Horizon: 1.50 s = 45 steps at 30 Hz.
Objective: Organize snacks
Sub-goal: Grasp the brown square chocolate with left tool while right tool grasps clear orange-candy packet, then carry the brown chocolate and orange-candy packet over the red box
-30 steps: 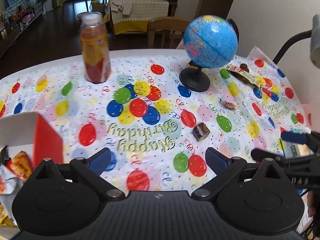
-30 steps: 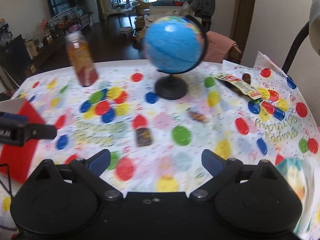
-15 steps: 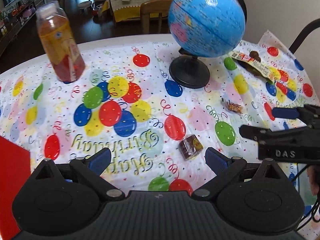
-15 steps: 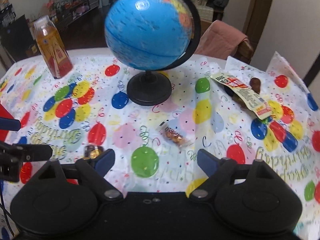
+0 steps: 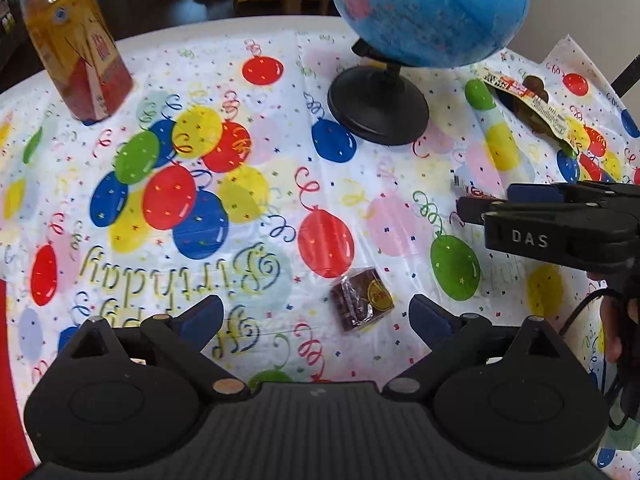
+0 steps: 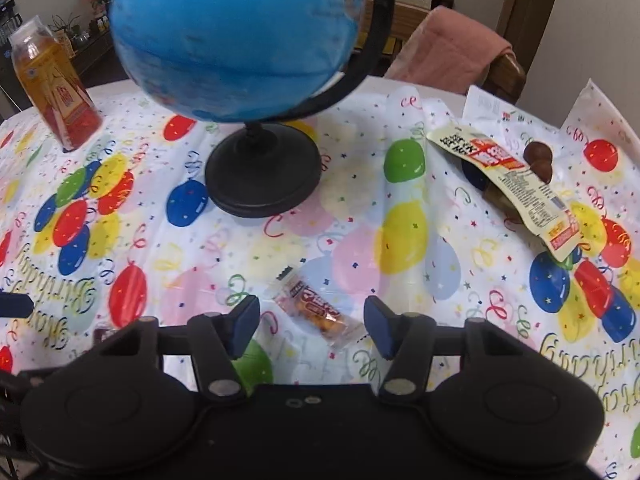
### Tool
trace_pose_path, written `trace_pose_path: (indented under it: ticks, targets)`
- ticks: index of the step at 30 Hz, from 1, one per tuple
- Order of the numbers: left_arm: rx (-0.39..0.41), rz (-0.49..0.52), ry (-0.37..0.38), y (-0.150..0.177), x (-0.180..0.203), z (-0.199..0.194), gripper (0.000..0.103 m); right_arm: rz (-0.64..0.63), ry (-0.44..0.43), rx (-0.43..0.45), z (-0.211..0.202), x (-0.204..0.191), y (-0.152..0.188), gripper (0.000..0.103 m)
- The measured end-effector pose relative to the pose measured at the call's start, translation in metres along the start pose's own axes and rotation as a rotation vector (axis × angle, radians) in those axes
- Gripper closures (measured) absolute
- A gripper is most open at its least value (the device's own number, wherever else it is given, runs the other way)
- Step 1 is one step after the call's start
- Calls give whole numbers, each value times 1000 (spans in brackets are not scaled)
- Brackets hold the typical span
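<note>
The bottle [image 5: 76,46] holds orange-red drink. Left gripper [image 5: 316,318] gapes wide beside the brown candy [image 5: 361,299]; right gripper [image 6: 311,326] straddles the snack packet [image 6: 316,308], fingers apart.

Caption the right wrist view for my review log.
Open right gripper straddling a small clear-wrapped orange snack packet on the balloon-print tablecloth, before a blue desk globe.

A home's dining and living area. The worktop [image 5: 280,32] wears a "Happy Birthday" balloon tablecloth [image 5: 256,216], with a blue desk globe [image 6: 236,40] standing on it. Behind the globe, a wooden chair [image 6: 504,72] carries a draped pink cloth [image 6: 444,48]. Left of the globe, beyond a juice bottle [image 6: 52,84], potted plants [image 6: 96,0] sit on a low cabinet across a dark wooden floor [image 5: 160,4].
</note>
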State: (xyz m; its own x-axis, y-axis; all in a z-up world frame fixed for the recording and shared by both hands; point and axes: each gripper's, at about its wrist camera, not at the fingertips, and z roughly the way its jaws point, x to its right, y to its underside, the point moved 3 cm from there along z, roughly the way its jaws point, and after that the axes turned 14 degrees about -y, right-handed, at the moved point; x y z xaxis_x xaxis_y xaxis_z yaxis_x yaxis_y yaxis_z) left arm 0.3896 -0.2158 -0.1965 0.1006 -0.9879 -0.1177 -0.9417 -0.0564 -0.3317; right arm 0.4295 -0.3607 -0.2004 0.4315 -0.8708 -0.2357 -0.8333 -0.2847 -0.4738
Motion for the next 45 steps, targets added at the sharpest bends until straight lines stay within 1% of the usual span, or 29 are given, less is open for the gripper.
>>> trace_pose_path:
  ticks: [2,3,5,7,10,12,14,15,17,18,20,21,25,26,27,33,37,42,45]
  targets:
    - [-12,12,10,0,4,5,10,-11,-2,-10,6,1,0,50]
    - [-19,13,10,1,5,7,11,-17,-2,-16,8,1,1,53]
    - [-30,14,23,1,7,12,19,-27,7,-19,12,1,2,55]
    - [-41,15,27,1,9,16,25,-31,1,-12,12,2,2,56]
    - [-43,13,36,2,10,19,28,-35,2,-4,12,2,1,64]
    - [-40,11,44,2,10,20,30,-35,0,4,11,2,1,71]
    - [-38,10,56,2,10,19,37,-33,0,10,11,2,2,74]
    - [-36,9,56,2,10,19,38,-35,2,12,10,1,2,76]
    - [-29,13,67,2,10,18,48,-42,7,13,10,-1,4,79]
    - [-27,13,73,2,10,17,52,-41,12,15,10,-2,5,81]
    - [-29,8,91,2,9,16,64,-25,17,21,9,-4,7,82]
    - [-29,7,99,2,8,15,66,-16,21,23,8,-4,8,83]
    - [-33,-5,110,3,2,16,67,30,25,44,5,-6,14,84]
    - [-30,-7,106,4,-1,16,67,45,23,47,4,-7,17,86]
    - [-30,-9,104,5,-3,16,67,62,20,50,3,-8,19,87]
    - [-38,-27,103,15,-23,10,67,143,-47,74,-10,-24,36,87]
    - [-46,-47,117,27,-41,0,67,162,-84,82,-23,-44,46,87]
    - [-41,-59,102,42,-67,-18,67,172,-119,84,-40,-76,59,87]
    - [-25,-62,105,51,-82,-33,67,166,-135,86,-53,-97,66,87]
